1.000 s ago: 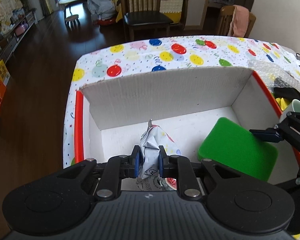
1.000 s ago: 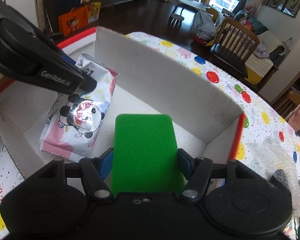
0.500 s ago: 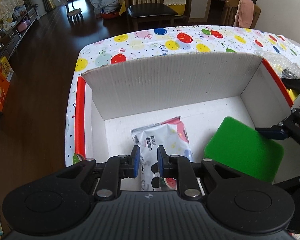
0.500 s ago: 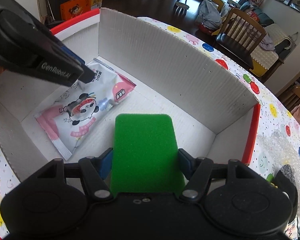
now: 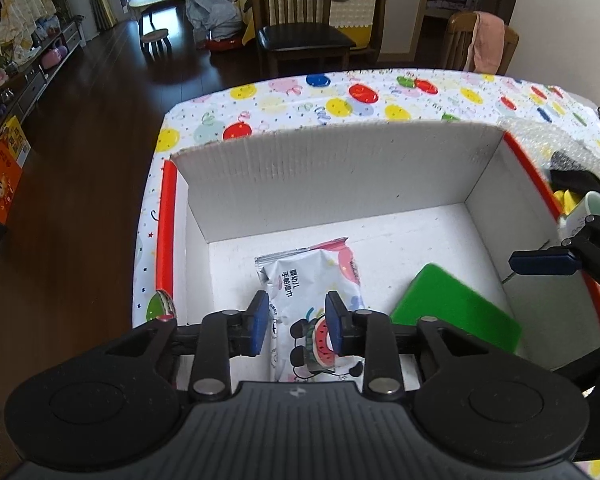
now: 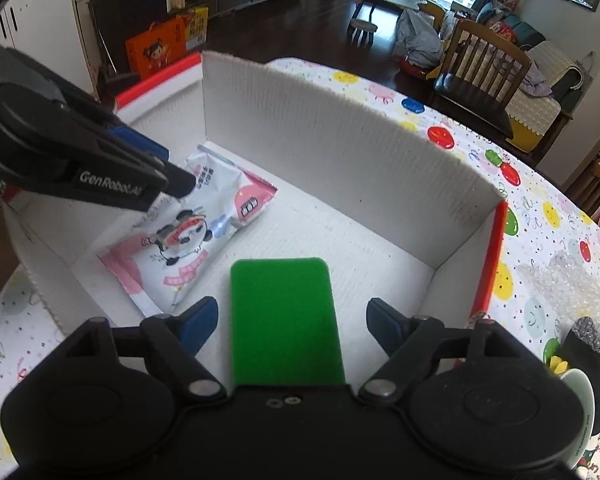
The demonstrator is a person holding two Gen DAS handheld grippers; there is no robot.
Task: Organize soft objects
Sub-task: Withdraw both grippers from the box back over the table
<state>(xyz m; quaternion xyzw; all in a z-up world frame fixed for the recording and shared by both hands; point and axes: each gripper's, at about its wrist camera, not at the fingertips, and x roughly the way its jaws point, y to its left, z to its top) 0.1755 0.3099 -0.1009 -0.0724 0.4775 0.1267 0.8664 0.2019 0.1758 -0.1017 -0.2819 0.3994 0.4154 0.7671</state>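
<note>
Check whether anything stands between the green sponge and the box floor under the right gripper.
Nothing visible does. The green sponge sits between the open fingers of the right gripper, over bare floor of the white box. The wipes pack lies off to its left, under the left gripper.

Balloon-print tablecloth, wooden chair, bubble wrap, mug.

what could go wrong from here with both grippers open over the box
The left gripper straddles the wet wipes pack; withdrawing low could snag it. The green sponge lies between the right gripper fingers and could get dragged toward the box wall.
</note>
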